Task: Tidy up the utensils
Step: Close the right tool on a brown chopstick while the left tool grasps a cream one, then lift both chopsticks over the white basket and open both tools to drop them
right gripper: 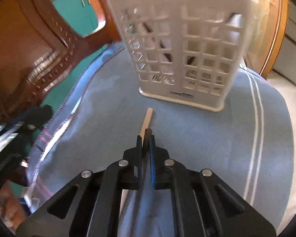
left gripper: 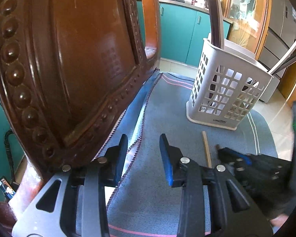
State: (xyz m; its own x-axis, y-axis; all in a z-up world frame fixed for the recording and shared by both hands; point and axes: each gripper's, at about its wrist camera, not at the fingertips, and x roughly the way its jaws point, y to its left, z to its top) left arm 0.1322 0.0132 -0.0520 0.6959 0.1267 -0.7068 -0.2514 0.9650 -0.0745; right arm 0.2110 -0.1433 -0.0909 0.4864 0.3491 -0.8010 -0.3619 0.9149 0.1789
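On the blue cloth (right gripper: 197, 138), the right tongs (right gripper: 146, 136) are clamped on a pale chopstick (right gripper: 147, 119) and a darker stick beside it.

Both sticks run back between the closed blue pads (right gripper: 152, 158), the pale one's square tip pointing toward the white slotted utensil basket (right gripper: 179, 45), which stands upright just beyond with a small gap between. From the left side, that basket (left gripper: 225, 90) holds a dark and a pale flat handle (left gripper: 215, 19) in its far corner and more sticks (left gripper: 286, 59) leaning out at its right. The left tongs (left gripper: 143, 150) hang partly open over the cloth with nothing between them, close beside a carved wooden chair back (left gripper: 69, 59).
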